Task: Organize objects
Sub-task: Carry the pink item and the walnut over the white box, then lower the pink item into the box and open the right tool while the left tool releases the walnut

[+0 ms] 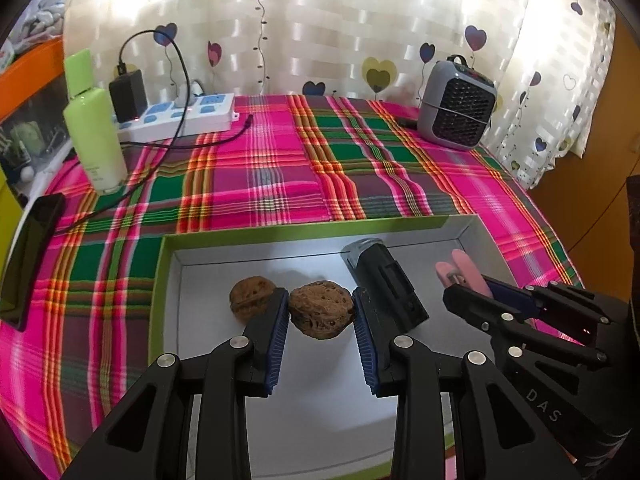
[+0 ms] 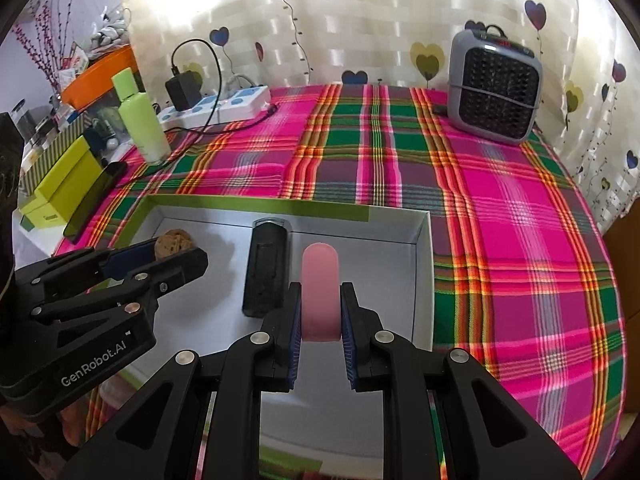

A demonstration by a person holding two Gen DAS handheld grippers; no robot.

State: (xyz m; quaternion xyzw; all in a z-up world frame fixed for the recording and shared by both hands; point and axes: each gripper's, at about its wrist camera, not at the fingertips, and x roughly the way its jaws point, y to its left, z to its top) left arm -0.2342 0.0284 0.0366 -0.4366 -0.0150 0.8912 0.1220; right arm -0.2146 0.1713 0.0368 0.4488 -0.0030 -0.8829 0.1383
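Observation:
A shallow box with a green rim [image 1: 280, 232] [image 2: 240, 202] and white floor lies on the plaid cloth. My left gripper [image 1: 320, 300] [image 2: 176, 250] is shut on a brown walnut [image 1: 320, 316] [image 2: 174, 242] over the box's left half. A second walnut [image 1: 250, 294] rests on the box floor just left of it. A black cylindrical device [image 1: 384, 280] [image 2: 266, 272] lies in the middle of the box. To its right, my right gripper [image 2: 321, 288] [image 1: 468, 284] is shut on a pink clip [image 2: 320, 292] [image 1: 460, 270] above the box floor.
A green bottle [image 1: 96, 132] [image 2: 142, 120], a power strip with charger and cable [image 1: 180, 116] and a dark phone [image 1: 28, 260] stand at the left. A grey heater [image 1: 456, 104] [image 2: 494, 92] sits at the back right. Yellow-green boxes [image 2: 60, 188] lie off the table's left edge.

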